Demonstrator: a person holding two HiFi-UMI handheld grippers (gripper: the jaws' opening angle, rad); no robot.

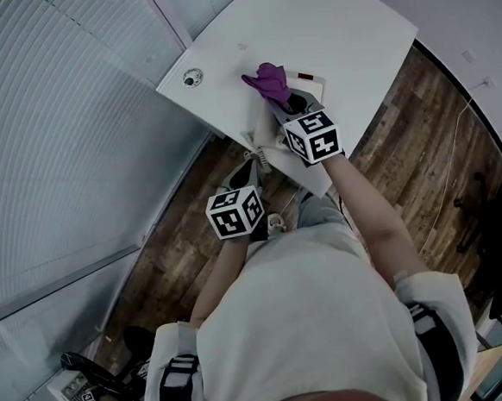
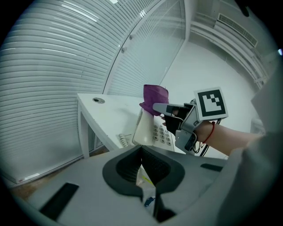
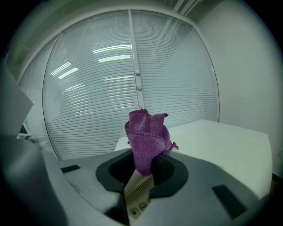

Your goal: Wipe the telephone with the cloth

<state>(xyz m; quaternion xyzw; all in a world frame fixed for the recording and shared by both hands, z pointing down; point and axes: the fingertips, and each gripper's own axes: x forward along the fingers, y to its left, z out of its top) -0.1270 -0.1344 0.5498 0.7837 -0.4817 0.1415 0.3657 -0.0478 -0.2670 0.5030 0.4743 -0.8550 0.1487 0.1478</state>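
Horizontal slatted blinds point(image 1: 72, 123) behind glass fill the left of the head view, their thin ribs meeting a brown wood-plank floor point(image 1: 175, 219). The left gripper point(image 2: 142, 154), grey plastic with dark ribbed pads, sits low in the middle with its jaws pressed together. A pale sliver shows in the slit, and what it is cannot be told. A smooth white flat-topped desk point(image 1: 342, 32) juts in at upper centre, with a small round metal-ringed grommet point(image 1: 193, 77) near its left corner. In the left gripper view the off-white plastic telephone point(image 2: 148, 128) stands at the desk's near edge. Its long axis runs up the frame and leans slightly right, and its grey-buttoned keypad faces right. A pale coiled cord point(image 2: 124, 140) lies on the desk just left of its base, close to the edge. Directly above the telephone, the purple nubbly microfibre cloth point(image 1: 268, 83) bunches upward. The right gripper point(image 3: 143, 164) pinches its lower end between its jaws, and keypad buttons show through the slit beneath. To the cloth's right the desk top runs bare to its curved far edge. Past that edge the plank floor carries a thin pale cable point(image 1: 455, 153) at the right.
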